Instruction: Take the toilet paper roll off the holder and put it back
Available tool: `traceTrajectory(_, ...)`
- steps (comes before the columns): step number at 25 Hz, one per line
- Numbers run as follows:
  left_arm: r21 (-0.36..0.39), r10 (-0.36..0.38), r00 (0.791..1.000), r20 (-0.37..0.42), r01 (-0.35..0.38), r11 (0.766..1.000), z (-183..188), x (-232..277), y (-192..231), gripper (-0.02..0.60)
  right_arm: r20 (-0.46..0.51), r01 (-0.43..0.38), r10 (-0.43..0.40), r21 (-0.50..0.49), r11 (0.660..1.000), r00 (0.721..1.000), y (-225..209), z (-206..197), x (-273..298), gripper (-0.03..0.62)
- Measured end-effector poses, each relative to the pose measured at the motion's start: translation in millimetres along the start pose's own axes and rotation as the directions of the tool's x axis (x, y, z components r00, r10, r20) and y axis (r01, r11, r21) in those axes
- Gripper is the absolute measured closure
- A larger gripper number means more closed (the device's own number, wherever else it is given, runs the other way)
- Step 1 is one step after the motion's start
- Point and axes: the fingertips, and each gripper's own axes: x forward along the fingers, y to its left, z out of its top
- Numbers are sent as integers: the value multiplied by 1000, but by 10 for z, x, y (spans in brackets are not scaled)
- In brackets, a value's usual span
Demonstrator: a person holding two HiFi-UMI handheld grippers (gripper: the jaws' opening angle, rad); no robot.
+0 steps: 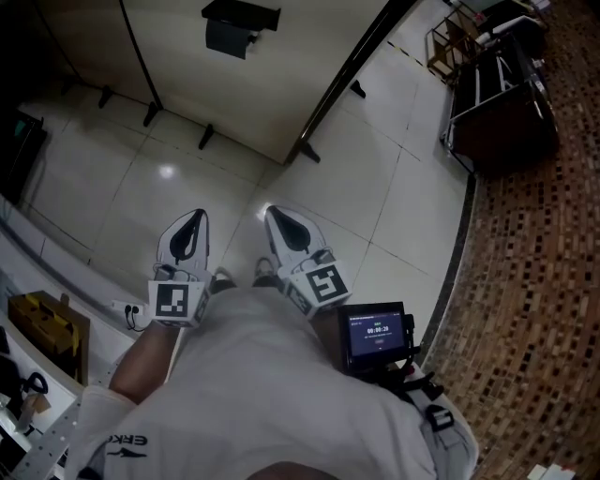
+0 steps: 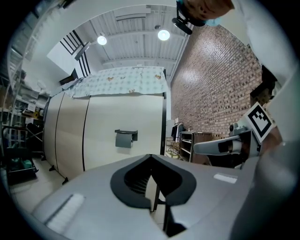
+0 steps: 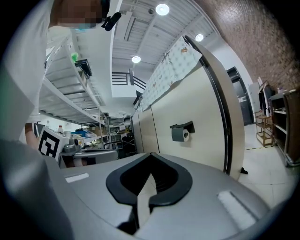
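White toilet paper roll (image 3: 186, 135) sits on its dark holder (image 3: 179, 130), centre-right of the right gripper view. The left gripper (image 1: 195, 217) and right gripper (image 1: 275, 214), mid-frame in the head view, are closed, empty and well apart from it. Removal looks unstarted.

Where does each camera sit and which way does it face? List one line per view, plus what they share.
Head view: on the person's head, looking steeply down at the floor; shows left tool, right tool, forearm, shirt.
Left gripper view: on the left tool, facing the partition along shut jaws; right tool at right.
Right gripper view: on the right tool, facing that partition; left tool at left.
Shared: all show the toilet paper holder.
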Motion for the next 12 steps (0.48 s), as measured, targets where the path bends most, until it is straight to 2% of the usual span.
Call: traceTrajectory(12, 2, -29, 1000, -9, 29, 1000, -39, 19, -119, 580, -23, -10, 10, -17, 1000, 1000, 1, -40, 28, 582)
